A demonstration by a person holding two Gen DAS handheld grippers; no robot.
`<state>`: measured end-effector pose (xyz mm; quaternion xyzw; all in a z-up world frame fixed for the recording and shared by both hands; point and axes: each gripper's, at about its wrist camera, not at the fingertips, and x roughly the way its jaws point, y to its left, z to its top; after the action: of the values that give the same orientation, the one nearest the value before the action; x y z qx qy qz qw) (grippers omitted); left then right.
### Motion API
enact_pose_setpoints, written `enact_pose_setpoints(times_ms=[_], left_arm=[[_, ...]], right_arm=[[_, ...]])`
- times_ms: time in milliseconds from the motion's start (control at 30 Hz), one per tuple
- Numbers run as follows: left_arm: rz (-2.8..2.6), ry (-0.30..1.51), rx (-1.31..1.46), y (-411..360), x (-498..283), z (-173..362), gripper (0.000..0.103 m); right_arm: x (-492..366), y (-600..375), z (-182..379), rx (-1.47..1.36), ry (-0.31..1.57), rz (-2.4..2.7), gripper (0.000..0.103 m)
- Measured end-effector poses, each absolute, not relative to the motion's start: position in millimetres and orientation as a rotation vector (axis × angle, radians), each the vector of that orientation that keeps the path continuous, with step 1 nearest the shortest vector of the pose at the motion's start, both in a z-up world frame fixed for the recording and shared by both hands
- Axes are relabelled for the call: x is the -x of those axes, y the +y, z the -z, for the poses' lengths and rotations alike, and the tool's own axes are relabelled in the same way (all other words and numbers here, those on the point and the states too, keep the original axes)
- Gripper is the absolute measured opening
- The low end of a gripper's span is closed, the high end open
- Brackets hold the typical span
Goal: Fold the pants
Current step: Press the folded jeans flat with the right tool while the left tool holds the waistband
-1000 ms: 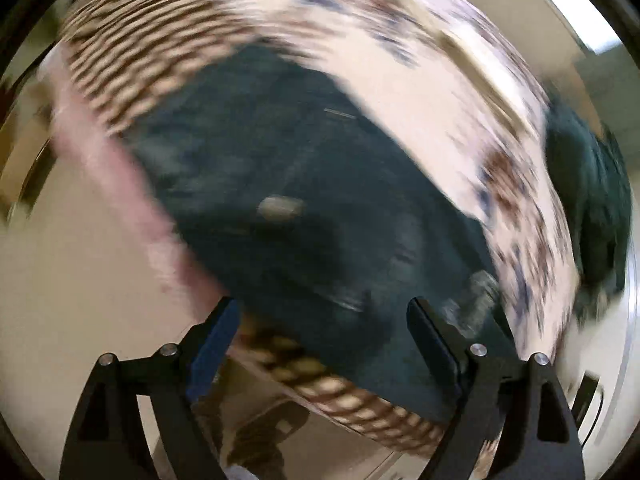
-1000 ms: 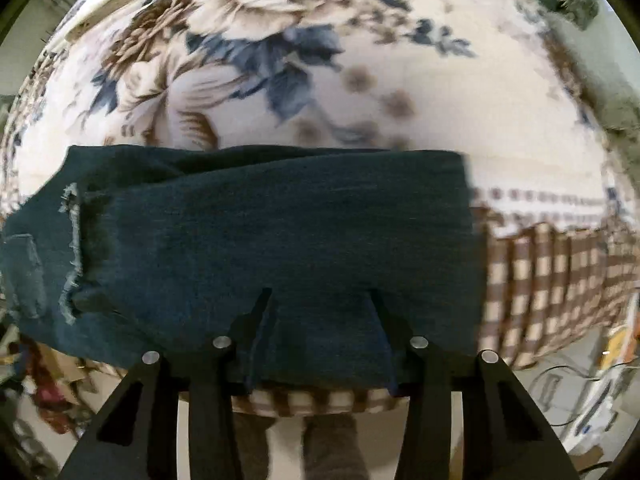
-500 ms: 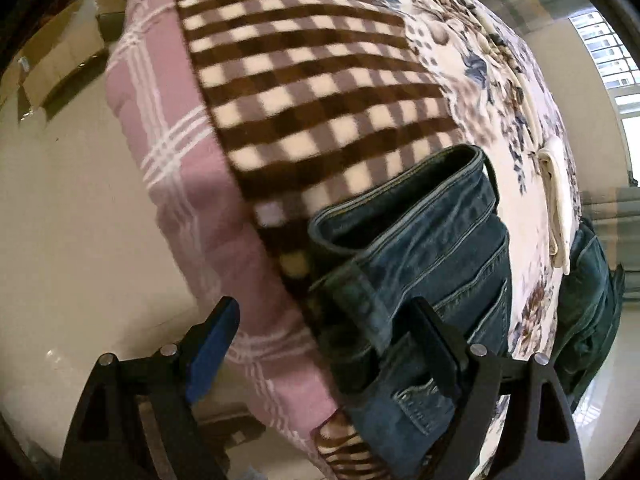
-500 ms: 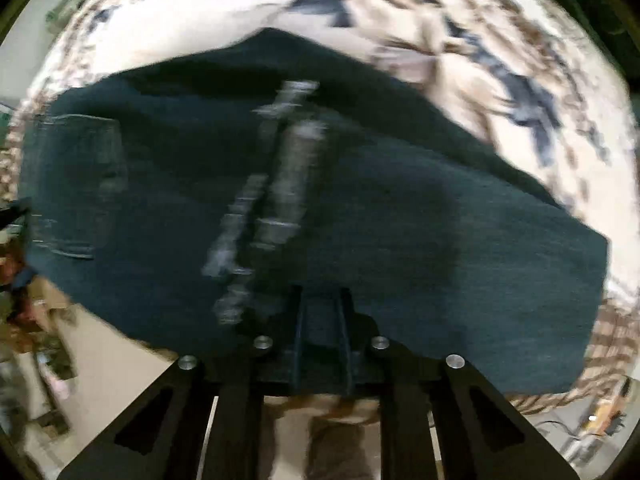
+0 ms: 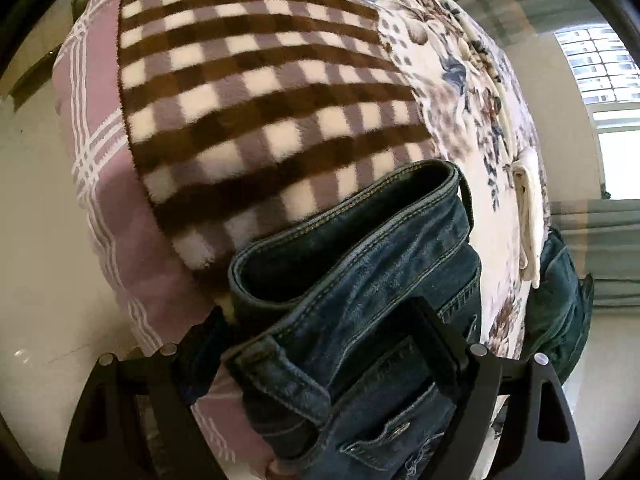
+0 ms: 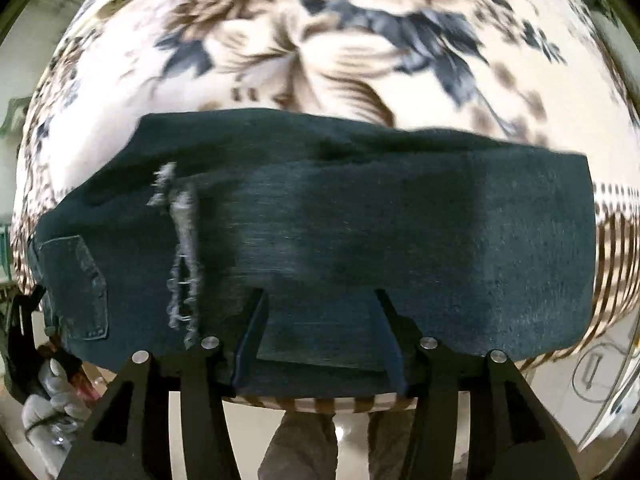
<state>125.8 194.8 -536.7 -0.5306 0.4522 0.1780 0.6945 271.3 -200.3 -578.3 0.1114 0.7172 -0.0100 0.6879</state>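
Dark blue jeans (image 6: 360,232) lie folded across the flowered blanket (image 6: 320,48) near the bed's front edge; a frayed rip and a back pocket show at their left. My right gripper (image 6: 320,300) is open, its fingers resting on the denim's near edge. In the left wrist view the jeans' waistband (image 5: 360,248) lies at the bed's corner. My left gripper (image 5: 316,316) is open, its jaws standing either side of the waistband end, which sits between them.
A brown checked blanket border (image 5: 248,92) and a pink plaid sheet (image 5: 100,160) cover the bed corner. Another dark garment (image 5: 564,304) lies at the far right by a white cloth (image 5: 528,216). Pale floor (image 5: 36,240) lies to the left.
My left gripper has moved in closer, so the waistband end now sits between its jaws. My right gripper was shut on the denim's edge half a second ago and has opened.
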Motion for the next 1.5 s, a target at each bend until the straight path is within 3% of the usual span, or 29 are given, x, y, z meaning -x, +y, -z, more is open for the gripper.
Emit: enact_pose_setpoints(times_ms=[133,200,267,367,433,700,1033,1500], left_arm=[[-0.363,0.935,1.225,198.5,-117.1,549.4,0.085],[-0.359,0.886,1.211,196.6,-113.0,544.1,0.072],[-0.351,0.847,1.159,191.7,-110.0,532.2,0.044],[-0.334,0.788,1.090,184.8,-103.6,507.6,0.029],[-0.326,0.780,1.038,178.8,-103.5,491.4,0.026],[-0.324,0.775,0.912,158.8,-117.4,448.5,0.025],[-0.411,0.834,1.048,163.8,-100.5,491.0,0.032],[-0.421,0.802,0.903,132.6,-117.0,460.6,0.035]], right_arm=[[-267.4,-208.4,580.9,-0.269,1.613,0.026,0.055],[-262.0,-195.2,588.7,-0.277,1.614,0.025,0.055],[-266.2,-194.4,590.4,-0.280,1.614,0.030,0.055],[-265.9,-192.1,589.7,-0.286,1.615,0.032,0.055],[-254.4,-197.3,592.6,-0.288,1.612,0.032,0.055],[-267.4,-203.7,578.2,-0.288,1.595,0.031,0.055],[-256.7,-228.9,576.3,-0.289,1.611,0.047,0.055],[-262.0,-227.5,584.5,-0.286,1.624,0.043,0.055]])
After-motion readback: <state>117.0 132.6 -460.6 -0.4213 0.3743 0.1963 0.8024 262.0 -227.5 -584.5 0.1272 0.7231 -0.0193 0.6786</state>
